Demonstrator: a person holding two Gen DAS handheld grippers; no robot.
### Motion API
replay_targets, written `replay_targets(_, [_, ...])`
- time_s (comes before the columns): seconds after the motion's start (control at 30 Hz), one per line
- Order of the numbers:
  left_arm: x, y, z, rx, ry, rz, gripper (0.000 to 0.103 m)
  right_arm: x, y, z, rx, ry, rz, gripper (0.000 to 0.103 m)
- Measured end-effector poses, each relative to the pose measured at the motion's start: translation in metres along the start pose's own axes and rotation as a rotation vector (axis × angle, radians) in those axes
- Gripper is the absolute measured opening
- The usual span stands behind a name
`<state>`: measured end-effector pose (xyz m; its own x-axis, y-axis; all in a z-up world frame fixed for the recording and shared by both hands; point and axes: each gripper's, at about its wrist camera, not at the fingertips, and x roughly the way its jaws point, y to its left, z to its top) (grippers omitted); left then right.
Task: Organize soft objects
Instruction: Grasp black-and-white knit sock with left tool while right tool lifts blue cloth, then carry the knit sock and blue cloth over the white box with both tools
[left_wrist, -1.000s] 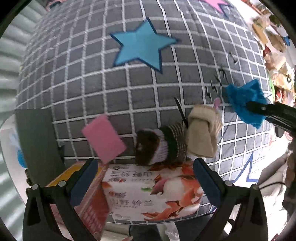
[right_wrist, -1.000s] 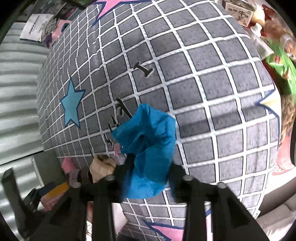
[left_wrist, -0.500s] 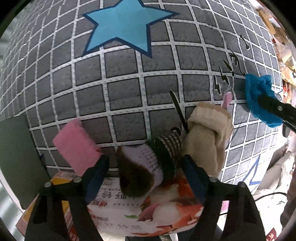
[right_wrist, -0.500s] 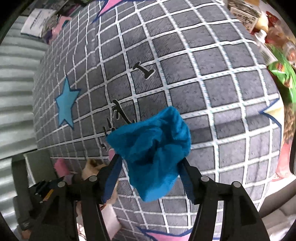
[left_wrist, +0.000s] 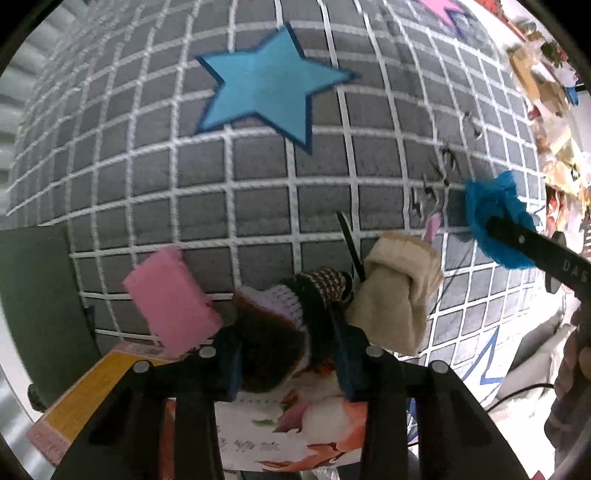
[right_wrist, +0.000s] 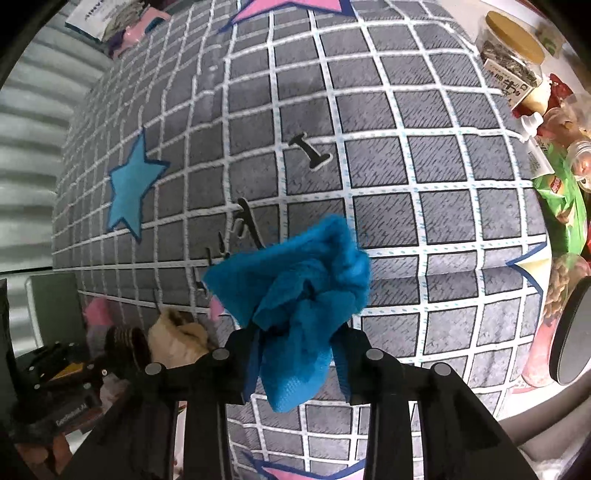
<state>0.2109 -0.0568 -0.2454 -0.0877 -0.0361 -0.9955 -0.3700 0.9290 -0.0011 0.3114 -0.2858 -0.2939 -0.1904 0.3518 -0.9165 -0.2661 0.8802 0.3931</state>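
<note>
I see my left gripper (left_wrist: 290, 363), jaws just closing, pinching the brown knitted sock (left_wrist: 273, 332) above a printed box (left_wrist: 295, 432). My right gripper (right_wrist: 295, 365), also closing, clamps the blue cloth (right_wrist: 299, 280) over the grey checked star-print sheet (right_wrist: 406, 166); "DAS" is legible on its arm.

Your left gripper (left_wrist: 290, 363) points straight down, jaws just closed in, pads pressing the knitted sock (left_wrist: 284, 325). Your right gripper (right_wrist: 295, 363) tilts steeply downward, jaws just narrowed, clamped on the blue cloth (right_wrist: 295, 291).
</note>
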Motion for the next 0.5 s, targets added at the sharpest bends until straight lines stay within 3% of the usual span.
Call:
replay_targets(0.3, [-0.057, -0.007, -0.021, 0.045, -0.126, 0.020, 0.042, -0.030, 0.012, -0.012, 0.018, -0.028, 0.070, 0.035])
replay_targets(0.5, [-0.080, -0.008, -0.036, 0.054, -0.164, 0.012, 0.042, -0.047, 0.023, -0.018, 0.008, -0.050, 0.090, 0.035])
